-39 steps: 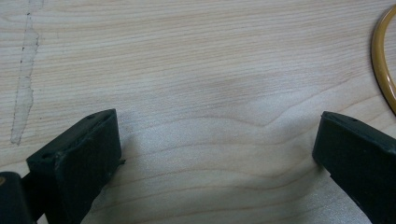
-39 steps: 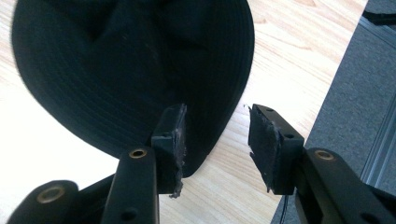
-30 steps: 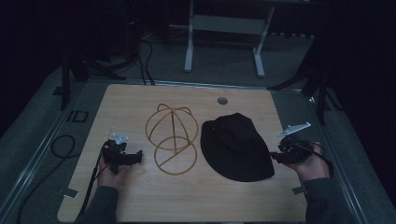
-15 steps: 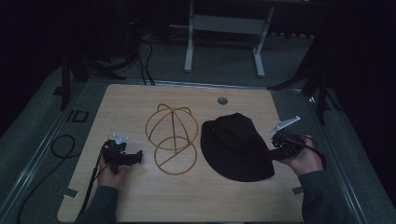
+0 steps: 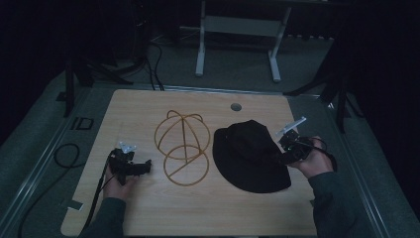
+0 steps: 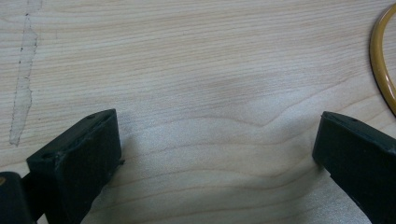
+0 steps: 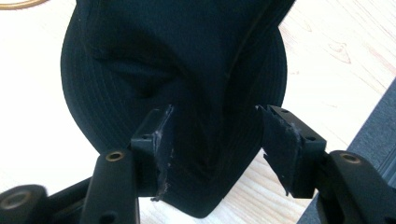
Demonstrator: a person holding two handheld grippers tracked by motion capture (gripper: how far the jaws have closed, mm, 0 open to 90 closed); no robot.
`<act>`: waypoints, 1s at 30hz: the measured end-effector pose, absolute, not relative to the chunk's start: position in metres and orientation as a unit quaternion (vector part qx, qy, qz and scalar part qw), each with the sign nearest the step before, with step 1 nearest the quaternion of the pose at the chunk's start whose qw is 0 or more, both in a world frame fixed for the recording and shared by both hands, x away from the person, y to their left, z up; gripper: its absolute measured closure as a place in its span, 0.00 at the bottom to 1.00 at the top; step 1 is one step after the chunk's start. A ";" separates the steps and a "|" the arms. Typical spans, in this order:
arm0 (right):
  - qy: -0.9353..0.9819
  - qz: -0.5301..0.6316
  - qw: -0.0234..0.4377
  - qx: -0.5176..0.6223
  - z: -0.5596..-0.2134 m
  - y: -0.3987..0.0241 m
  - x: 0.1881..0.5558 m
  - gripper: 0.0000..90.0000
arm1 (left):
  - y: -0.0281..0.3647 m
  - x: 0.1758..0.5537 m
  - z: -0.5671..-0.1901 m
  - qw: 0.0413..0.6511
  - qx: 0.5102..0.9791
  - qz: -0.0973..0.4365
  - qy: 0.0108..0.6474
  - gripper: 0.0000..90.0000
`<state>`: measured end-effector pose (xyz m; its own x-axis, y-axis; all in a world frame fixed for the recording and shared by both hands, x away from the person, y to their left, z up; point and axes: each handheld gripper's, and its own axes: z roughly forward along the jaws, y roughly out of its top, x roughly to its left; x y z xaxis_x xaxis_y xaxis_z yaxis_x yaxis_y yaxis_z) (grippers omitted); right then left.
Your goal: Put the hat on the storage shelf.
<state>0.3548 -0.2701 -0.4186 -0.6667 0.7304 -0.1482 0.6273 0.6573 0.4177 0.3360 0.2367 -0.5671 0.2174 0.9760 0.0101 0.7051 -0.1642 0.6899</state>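
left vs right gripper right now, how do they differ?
The left gripper has only bare wooden table between its jaws; the right gripper has the brim of the black hat between its jaws.
The left gripper sits apart from the wire hat frame; the right gripper is at the hat's right edge.
The left gripper's jaws stand wider apart than the right's.
Shared: both are hand-held and open, with black jaws.

One black hat [image 5: 250,153], one wire hat frame [image 5: 182,146], two hand-held grippers — left [image 5: 147,165], right [image 5: 280,148] — on one worktop [image 5: 208,208].
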 end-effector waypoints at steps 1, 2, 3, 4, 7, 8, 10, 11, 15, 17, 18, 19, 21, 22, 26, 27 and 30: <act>0.899 0.166 0.152 0.377 -0.419 -0.269 0.356 0.46 | 0.237 0.336 -0.567 0.287 0.725 0.236 0.580 0.01; 0.900 0.163 0.149 0.376 -0.420 -0.268 0.358 0.45 | 0.237 0.336 -0.567 0.287 0.726 0.236 0.579 0.01; 0.901 0.162 0.148 0.375 -0.421 -0.267 0.360 0.45 | 0.237 0.336 -0.567 0.287 0.726 0.236 0.579 0.01; 0.902 0.159 0.146 0.374 -0.422 -0.265 0.361 0.44 | 0.237 0.336 -0.567 0.287 0.726 0.236 0.579 0.01; 0.905 0.153 0.142 0.371 -0.423 -0.262 0.366 0.43 | 0.237 0.336 -0.567 0.287 0.726 0.236 0.579 0.01; 0.906 0.150 0.140 0.371 -0.424 -0.261 0.368 0.43 | 0.237 0.336 -0.567 0.287 0.726 0.236 0.579 0.01; 0.908 0.144 0.136 0.370 -0.424 -0.259 0.371 0.42 | 0.237 0.336 -0.567 0.287 0.726 0.237 0.579 0.01; 0.908 0.143 0.132 0.371 -0.425 -0.258 0.373 0.42 | 0.237 0.336 -0.567 0.286 0.726 0.237 0.579 0.01; 0.913 0.139 0.112 0.367 -0.426 -0.257 0.380 0.38 | 0.237 0.336 -0.567 0.286 0.726 0.237 0.579 0.01; 0.916 0.135 0.100 0.364 -0.427 -0.256 0.382 0.35 | 0.237 0.336 -0.567 0.286 0.727 0.237 0.578 0.01; 0.917 0.132 0.096 0.363 -0.428 -0.256 0.384 0.33 | 0.237 0.336 -0.567 0.286 0.727 0.236 0.578 0.01; 0.919 0.127 0.093 0.361 -0.429 -0.255 0.385 0.32 | 0.237 0.336 -0.567 0.286 0.727 0.236 0.578 0.01; 0.921 0.118 0.086 0.361 -0.431 -0.253 0.387 0.30 | 0.237 0.336 -0.567 0.286 0.727 0.236 0.578 0.01; 0.921 0.114 0.083 0.363 -0.432 -0.252 0.389 0.29 | 0.237 0.336 -0.567 0.286 0.727 0.236 0.578 0.01; 0.923 0.103 0.076 0.363 -0.436 -0.248 0.394 0.29 | 0.237 0.336 -0.567 0.286 0.727 0.236 0.579 0.01; 0.924 0.103 0.073 0.362 -0.437 -0.248 0.396 0.30 | 0.237 0.336 -0.567 0.286 0.727 0.236 0.579 0.01; 0.926 0.097 0.060 0.359 -0.438 -0.245 0.400 0.37 | 0.237 0.336 -0.567 0.286 0.727 0.236 0.578 0.01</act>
